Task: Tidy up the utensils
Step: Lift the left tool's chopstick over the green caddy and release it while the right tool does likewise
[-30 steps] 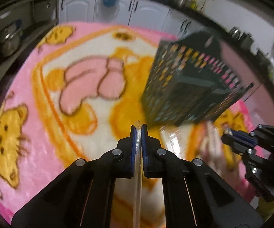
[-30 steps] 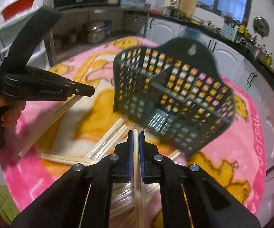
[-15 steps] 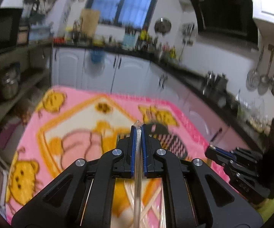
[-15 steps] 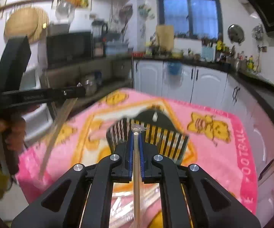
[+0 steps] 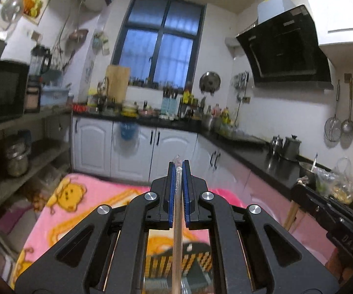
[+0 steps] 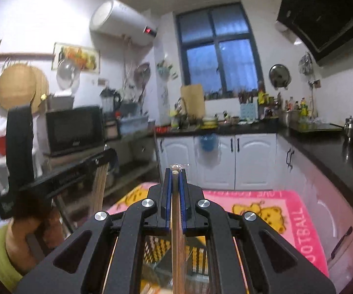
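Observation:
My left gripper (image 5: 178,165) is shut on a wrapped pair of chopsticks (image 5: 177,232) that runs down between the fingers. My right gripper (image 6: 175,170) is shut on another wrapped pair of chopsticks (image 6: 176,240). Both are raised and tilted up toward the kitchen wall. The dark green slotted utensil basket (image 5: 196,264) shows low between the left fingers and also below the right fingers (image 6: 196,254). The left gripper with its chopsticks also shows at the left of the right wrist view (image 6: 100,178). The right gripper's body shows at the right edge of the left wrist view (image 5: 328,215).
A pink cartoon blanket (image 5: 78,201) covers the table, also in the right wrist view (image 6: 281,210). White cabinets (image 6: 225,159) and a black counter (image 5: 249,147) stand beyond. A shelf with pots (image 5: 17,161) and a microwave (image 6: 73,127) are at the left.
Both grippers have lifted and tilted up, each with its chopsticks. The basket and blanket have dropped to the bottom of both views, and the kitchen wall and window now fill them.

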Available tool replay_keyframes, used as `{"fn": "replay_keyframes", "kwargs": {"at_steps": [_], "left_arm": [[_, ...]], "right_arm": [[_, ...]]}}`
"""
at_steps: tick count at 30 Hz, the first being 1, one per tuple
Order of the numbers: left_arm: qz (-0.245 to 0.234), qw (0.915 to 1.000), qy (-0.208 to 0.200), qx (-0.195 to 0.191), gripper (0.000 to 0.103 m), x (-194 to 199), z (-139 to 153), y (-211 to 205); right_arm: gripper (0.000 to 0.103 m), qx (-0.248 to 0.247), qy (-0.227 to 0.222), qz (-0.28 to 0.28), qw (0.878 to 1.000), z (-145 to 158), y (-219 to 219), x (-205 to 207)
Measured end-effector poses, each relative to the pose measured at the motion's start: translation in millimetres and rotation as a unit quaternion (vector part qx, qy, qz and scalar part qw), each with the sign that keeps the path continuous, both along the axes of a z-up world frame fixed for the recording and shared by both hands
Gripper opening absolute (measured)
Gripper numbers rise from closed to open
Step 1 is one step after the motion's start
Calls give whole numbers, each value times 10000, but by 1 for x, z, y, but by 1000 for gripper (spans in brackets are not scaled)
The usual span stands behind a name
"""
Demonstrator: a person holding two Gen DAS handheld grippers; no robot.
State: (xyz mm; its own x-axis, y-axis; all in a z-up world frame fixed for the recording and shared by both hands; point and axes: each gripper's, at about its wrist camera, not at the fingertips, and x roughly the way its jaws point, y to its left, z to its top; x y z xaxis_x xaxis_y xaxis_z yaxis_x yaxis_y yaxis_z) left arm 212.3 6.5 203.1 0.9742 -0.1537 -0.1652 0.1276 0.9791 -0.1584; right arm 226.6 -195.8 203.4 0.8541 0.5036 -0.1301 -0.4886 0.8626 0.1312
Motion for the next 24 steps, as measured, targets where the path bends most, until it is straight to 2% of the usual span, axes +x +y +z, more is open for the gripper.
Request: {"fn": "replay_keyframes", "kwargs": {"at_steps": [6, 13, 24], "left_arm": [[69, 9988, -447, 198, 3, 18, 1, -17], [255, 9959, -814, 309, 3, 43, -14, -23], [279, 9979, -586, 81, 3, 71, -55, -8]], "right_arm": [[6, 70, -177, -176, 9997, 2, -5, 18], [6, 103, -286, -248, 9992, -9, -4, 31], [6, 78, -26, -356, 9993, -49, 1, 56]]}}
